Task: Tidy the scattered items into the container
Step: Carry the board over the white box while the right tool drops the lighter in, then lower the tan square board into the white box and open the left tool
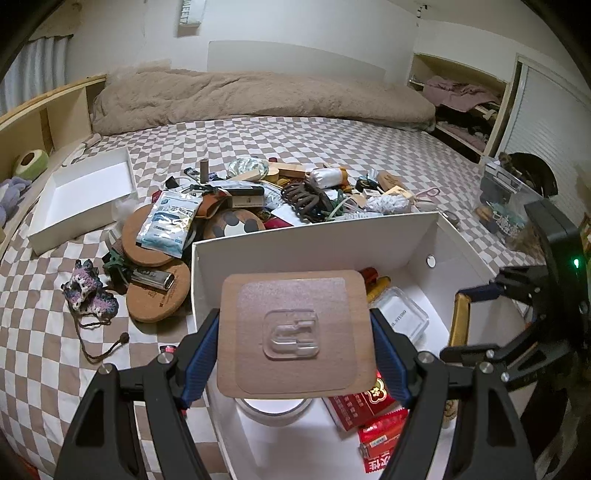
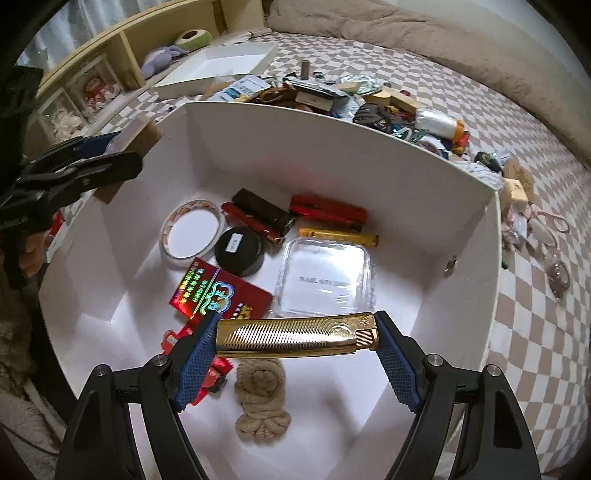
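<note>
left gripper [image 1: 295, 334] angled downward, jaws clamped; right gripper [image 2: 295, 334] likewise

bed with brown-and-white checkered cover [image 1: 258, 140], rumpled beige blanket [image 1: 258, 96] along the white wall [image 1: 295, 26], light wooden cubby shelf [image 1: 48, 110] beside the bed, curtain [image 1: 33, 70] behind it, open closet shelves [image 1: 461, 107] with folded clothes

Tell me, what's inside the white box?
Inside the white box: tape roll, black tin, clear case, red packets, rope knot. The gold lighter hides part of the floor.
</note>
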`<state>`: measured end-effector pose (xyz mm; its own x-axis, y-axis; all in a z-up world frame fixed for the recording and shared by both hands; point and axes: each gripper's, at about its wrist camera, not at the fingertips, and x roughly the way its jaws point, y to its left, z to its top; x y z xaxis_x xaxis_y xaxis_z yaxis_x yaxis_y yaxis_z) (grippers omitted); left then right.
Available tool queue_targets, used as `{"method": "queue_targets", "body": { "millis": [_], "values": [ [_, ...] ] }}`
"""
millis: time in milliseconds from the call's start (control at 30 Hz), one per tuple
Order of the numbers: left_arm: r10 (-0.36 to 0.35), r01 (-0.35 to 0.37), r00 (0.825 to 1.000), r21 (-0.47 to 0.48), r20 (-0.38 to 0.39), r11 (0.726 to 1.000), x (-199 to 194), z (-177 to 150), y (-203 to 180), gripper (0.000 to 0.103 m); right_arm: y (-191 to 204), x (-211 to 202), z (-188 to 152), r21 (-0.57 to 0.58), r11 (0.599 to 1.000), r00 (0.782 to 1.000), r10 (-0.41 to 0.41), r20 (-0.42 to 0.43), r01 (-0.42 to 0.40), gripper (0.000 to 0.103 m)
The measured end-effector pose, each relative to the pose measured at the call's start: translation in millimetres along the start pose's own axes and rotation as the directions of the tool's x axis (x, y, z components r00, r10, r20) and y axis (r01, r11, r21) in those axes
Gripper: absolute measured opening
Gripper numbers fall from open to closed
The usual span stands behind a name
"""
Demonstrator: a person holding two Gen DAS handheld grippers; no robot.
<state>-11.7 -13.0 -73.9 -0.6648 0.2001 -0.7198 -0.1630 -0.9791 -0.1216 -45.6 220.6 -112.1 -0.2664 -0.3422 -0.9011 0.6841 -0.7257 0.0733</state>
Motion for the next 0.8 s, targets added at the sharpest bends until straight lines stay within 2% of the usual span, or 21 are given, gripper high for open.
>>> {"method": "queue_targets", "body": {
  "millis": [133, 267, 467, 600, 800],
  "values": [
    [-0.003, 0.003, 1.000, 0.004, -0.007, 1.000, 0.8, -1.3, -0.6, 0.076, -5.3, -1.9, 0.1, 0.016, 1.000, 1.000, -0.023, 0.010, 0.023, 0.082],
    [-0.009, 0.010, 1.000, 0.004, -0.017, 1.000, 2.5, -2.4, -0.6, 0.076, -9.5, -6.2, -1.6, 0.029, 1.000, 1.000, -0.011, 0.013, 0.010, 0.083],
    [-0.022, 0.023, 0.998, 0.010, -0.050, 1.000, 8.0, -6.7, -1.4, 0.076, -9.1, -18.4, -2.3, 0.018, 1.000, 0.998, -0.027, 0.059, 0.026, 0.083],
    [-0.019, 0.022, 0.996, 0.030, -0.084, 0.999, 10.3, -11.6, -4.1, 0.076, -9.2, -24.6, -1.2, 0.008, 0.999, 0.995, -0.044, 0.094, 0.043, 0.083],
    [-0.068, 0.076, 0.986, 0.042, -0.151, 0.996, 12.6, -15.2, -11.2, 0.076, -10.6, -25.9, -0.5, 0.004, 0.999, 0.992, -0.052, 0.118, 0.052, 0.083]
  ]
}}
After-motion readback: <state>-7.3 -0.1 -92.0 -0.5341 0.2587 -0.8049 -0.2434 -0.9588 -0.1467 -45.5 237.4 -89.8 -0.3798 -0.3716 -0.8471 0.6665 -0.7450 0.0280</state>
